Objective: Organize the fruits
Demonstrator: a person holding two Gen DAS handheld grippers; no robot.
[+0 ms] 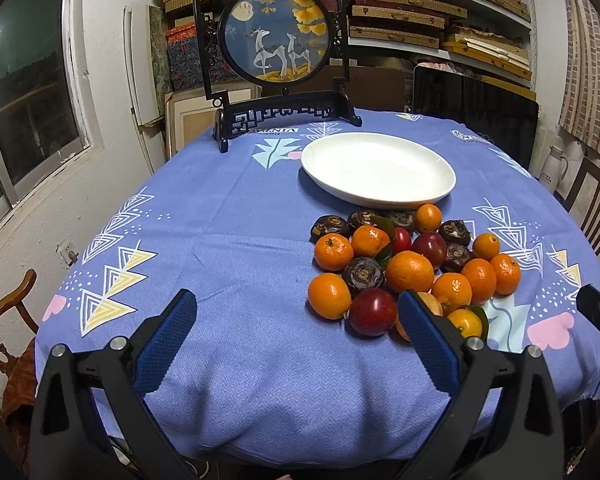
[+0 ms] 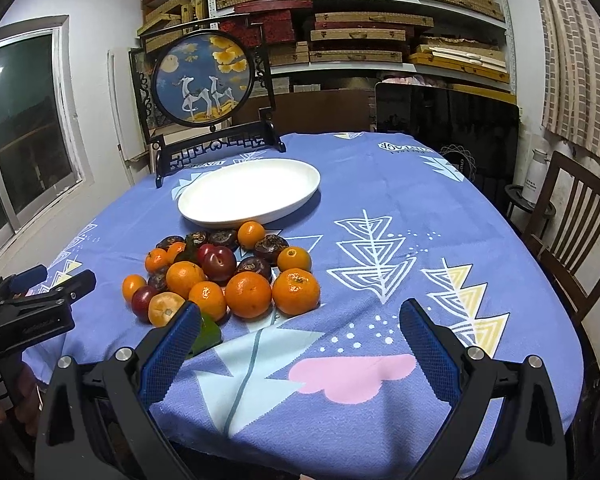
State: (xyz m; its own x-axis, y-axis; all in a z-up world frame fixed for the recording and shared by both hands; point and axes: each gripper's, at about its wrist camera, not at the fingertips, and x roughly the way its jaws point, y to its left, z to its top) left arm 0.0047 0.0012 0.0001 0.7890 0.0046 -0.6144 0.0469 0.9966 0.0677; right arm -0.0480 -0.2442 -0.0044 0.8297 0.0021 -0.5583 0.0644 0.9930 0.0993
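Left gripper (image 1: pixel 296 312) level, low over tablecloth (image 1: pixel 228 240), jaws wide apart, holding nothing. Right gripper (image 2: pixel 300 320) likewise. Fruit pile (image 1: pixel 410 266) at 1 o'clock in left view. Oval white plate (image 1: pixel 378 168) behind pile, long axis left-right.

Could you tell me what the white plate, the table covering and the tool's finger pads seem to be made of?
The white plate looks like glazed ceramic: smooth, with a soft sheen, though melamine is possible. The table covering is woven fabric, matte, with a visible herringbone weave and a frayed edge. The left tool has blue finger pads that look like textured rubber, given their fine dimpled grid, on black, probably plastic, arms.
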